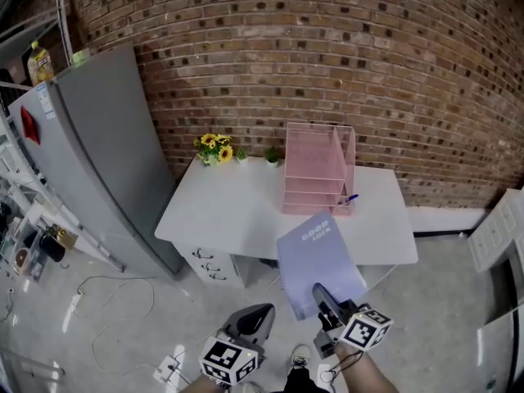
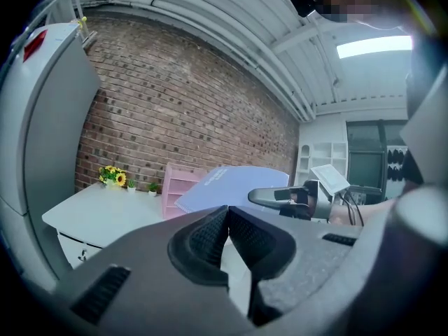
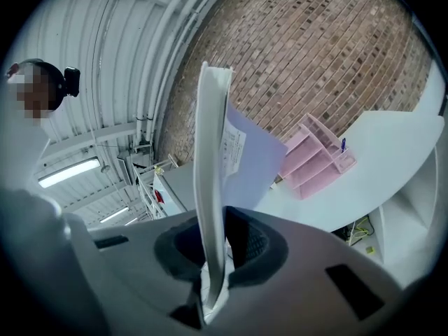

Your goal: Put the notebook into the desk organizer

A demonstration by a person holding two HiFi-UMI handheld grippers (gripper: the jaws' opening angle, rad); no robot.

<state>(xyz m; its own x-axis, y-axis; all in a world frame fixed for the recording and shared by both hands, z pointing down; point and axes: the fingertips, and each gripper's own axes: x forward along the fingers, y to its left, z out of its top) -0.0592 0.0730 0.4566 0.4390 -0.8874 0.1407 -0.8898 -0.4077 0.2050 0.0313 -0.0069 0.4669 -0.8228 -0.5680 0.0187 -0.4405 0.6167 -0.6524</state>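
Notebook (image 1: 318, 260) — near edge clamped in my right tongs (image 1: 322, 295), long axis aimed far at desk organizer (image 1: 318, 170); left tongs (image 1: 259, 313) clenched, empty.

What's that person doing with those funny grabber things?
A person holds a gripper in each hand. The right gripper is clamped on the edge of a light purple notebook and holds it in the air at the near edge of the white table. The left gripper is shut and holds nothing. The pink desk organizer stands on the table near the brick wall. The notebook is not in it yet.
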